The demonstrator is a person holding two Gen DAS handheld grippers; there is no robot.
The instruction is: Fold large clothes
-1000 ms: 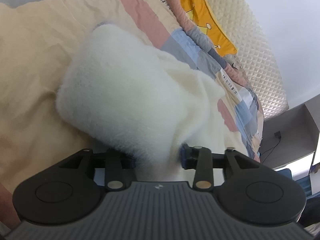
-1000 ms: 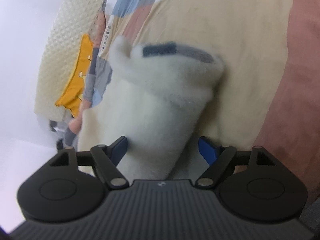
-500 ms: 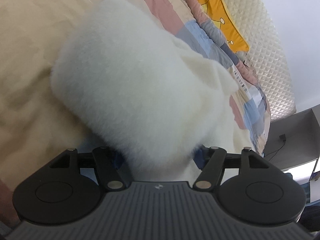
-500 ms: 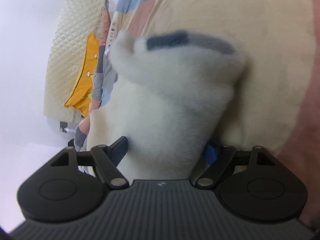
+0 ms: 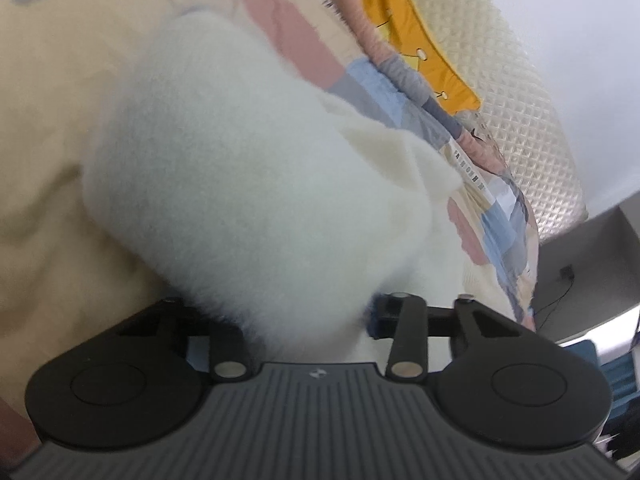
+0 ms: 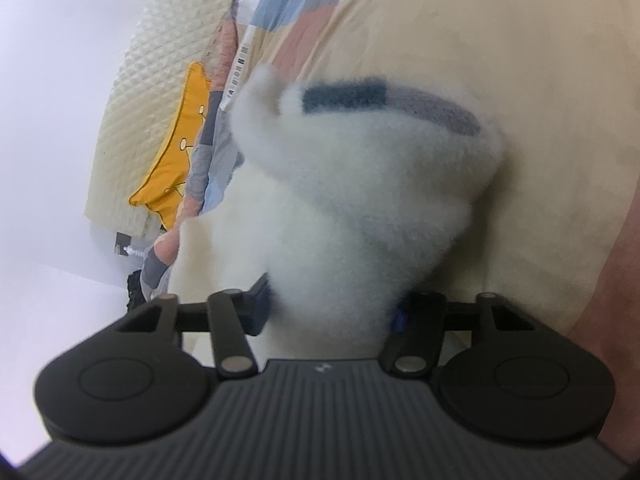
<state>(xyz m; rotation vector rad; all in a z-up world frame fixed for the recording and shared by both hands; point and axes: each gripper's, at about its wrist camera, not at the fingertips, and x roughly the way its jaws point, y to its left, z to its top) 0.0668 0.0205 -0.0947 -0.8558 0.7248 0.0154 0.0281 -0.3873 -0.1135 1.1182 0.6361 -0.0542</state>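
Note:
A white fluffy fleece garment (image 5: 248, 184) lies on the patchwork bed cover. In the left wrist view its thick folded edge fills the middle and runs down between my left gripper's (image 5: 304, 320) fingers, which are shut on it. In the right wrist view the same garment (image 6: 360, 208) shows a dark grey trim band (image 6: 384, 100) along its top edge. My right gripper (image 6: 332, 312) is shut on a bunched fold of it. Fleece hides the fingertips of both grippers.
The bed cover (image 5: 48, 140) is cream with pink, blue and grey patches. A yellow cushion (image 5: 424, 36) and a quilted cream headboard (image 5: 520, 92) lie behind. A grey shelf unit (image 5: 592, 264) stands at the right.
My right gripper's jaws have closed from wide open onto the fleece. My left gripper opened slightly half a second ago and has closed again on the fold. Both cameras shifted a little.

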